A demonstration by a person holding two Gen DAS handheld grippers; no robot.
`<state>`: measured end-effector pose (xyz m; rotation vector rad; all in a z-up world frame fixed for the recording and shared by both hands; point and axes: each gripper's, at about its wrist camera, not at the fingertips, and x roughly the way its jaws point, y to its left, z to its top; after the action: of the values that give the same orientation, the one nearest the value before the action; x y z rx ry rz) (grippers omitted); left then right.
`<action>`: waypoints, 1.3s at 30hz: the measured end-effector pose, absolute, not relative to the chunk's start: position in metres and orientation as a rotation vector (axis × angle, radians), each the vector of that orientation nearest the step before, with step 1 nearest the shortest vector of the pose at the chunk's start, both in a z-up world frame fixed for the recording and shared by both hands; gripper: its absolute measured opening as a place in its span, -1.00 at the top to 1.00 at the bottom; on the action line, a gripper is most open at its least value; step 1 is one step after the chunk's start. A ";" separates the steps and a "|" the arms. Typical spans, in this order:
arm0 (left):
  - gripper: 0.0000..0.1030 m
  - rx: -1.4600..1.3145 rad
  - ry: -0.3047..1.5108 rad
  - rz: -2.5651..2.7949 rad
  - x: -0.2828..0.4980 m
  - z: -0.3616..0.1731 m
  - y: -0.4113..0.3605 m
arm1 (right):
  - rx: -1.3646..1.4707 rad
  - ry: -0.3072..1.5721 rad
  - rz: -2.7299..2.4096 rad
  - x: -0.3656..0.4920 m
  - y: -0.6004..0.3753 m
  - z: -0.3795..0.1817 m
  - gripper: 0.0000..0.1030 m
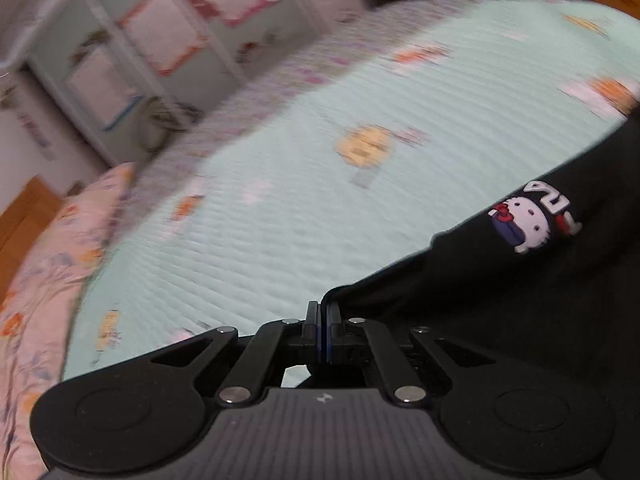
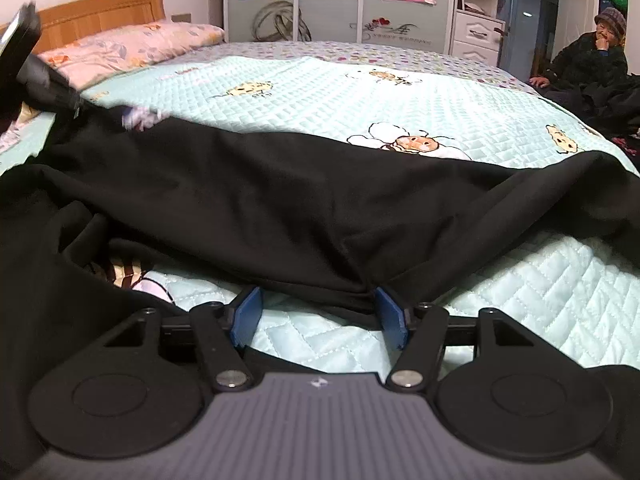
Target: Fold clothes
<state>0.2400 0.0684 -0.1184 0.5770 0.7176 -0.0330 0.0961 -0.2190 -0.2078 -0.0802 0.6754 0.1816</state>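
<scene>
Nearest the left wrist camera, the left gripper (image 1: 322, 320) has its jaws pressed together on the edge of a black garment (image 1: 500, 300); how much cloth sits between the pads is hard to make out. The garment spreads to the right of this gripper, its lower part cut off by the frame. Ahead and to the right on it is a white cartoon-cat patch (image 1: 530, 218) with the digits "24", seen tilted. Beyond lies a mint quilted bedspread (image 1: 280, 200), blurred by motion, so its prints and the posters on the wardrobe (image 1: 160, 40) cannot be read.

In the right wrist view, the right gripper (image 2: 320, 316) has its blue pads (image 2: 246, 316) spread apart, the garment's bunched edge (image 2: 320, 220) just ahead between them, not pinched. A floral pillow (image 2: 132, 46) lies far ahead left; a seated person (image 2: 588, 60) far right, partly cut off
</scene>
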 end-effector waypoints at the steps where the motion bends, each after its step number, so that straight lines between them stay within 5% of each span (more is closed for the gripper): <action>1: 0.97 0.563 0.715 0.007 0.251 -0.116 0.073 | -0.087 0.672 0.177 0.097 -0.217 -0.208 -0.30; 9: 0.94 0.613 0.753 0.066 0.279 -0.137 0.084 | -0.102 0.663 0.094 0.099 -0.210 -0.211 -0.65; 16: 0.62 0.400 0.749 0.077 0.255 -0.128 0.122 | -0.063 0.662 0.106 0.096 -0.217 -0.213 -0.66; 25: 0.61 0.167 0.949 0.056 0.143 -0.131 0.187 | -0.088 0.605 0.046 0.082 -0.209 -0.204 -0.66; 30: 0.35 0.092 0.967 0.029 0.092 -0.129 0.191 | -0.136 0.433 0.002 0.041 -0.189 -0.176 -0.66; 32: 0.08 0.075 0.966 0.040 0.082 -0.132 0.192 | -0.132 0.395 0.049 0.021 -0.176 -0.165 -0.66; 39: -0.42 -0.047 0.955 0.066 0.072 -0.128 0.206 | -0.136 0.463 0.259 -0.016 -0.124 -0.167 -0.67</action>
<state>0.0724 0.2057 -0.1285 -0.0470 0.9552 0.0656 -0.0156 -0.1243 -0.1673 -0.1365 0.4635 0.2585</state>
